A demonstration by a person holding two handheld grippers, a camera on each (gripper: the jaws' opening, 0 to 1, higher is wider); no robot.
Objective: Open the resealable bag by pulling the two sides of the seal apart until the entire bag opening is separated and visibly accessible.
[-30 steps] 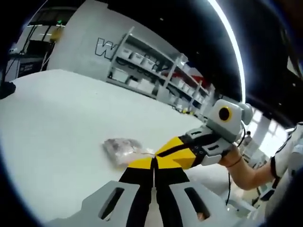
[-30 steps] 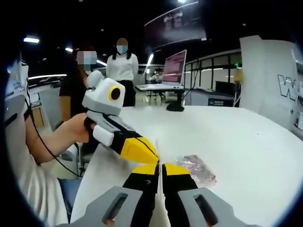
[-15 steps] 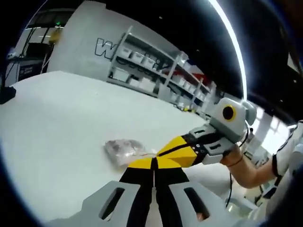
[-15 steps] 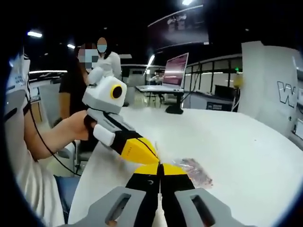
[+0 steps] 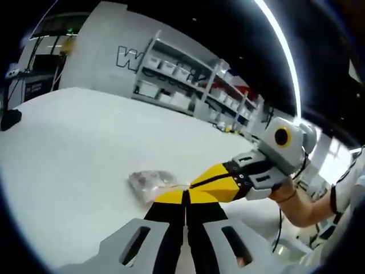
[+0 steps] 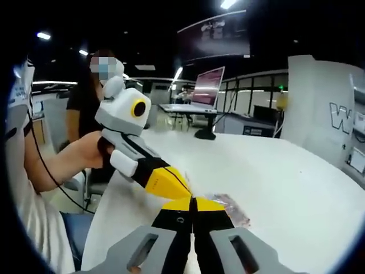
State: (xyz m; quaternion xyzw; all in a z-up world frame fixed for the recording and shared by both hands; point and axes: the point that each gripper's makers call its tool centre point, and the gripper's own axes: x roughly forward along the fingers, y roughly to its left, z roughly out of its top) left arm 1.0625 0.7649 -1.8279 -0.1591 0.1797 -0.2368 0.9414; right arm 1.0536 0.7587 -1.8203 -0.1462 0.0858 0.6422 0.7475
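Resealable bag [image 5: 149, 184] on white table [image 5: 68, 148], storage shelves [image 5: 182, 85] behind.

You have one bag [image 5: 149, 182] on one table [image 5: 68, 142], two grippers [image 5: 185, 197] [image 6: 193, 204], one monitor [image 6: 209, 78], and one onlooker [image 6: 91, 97].

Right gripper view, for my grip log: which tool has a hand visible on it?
The left tool, entering from the picture's left: a hand wraps its handle. The right tool rises from the bottom.

Close opposed views, shared bag [image 5: 150, 182]
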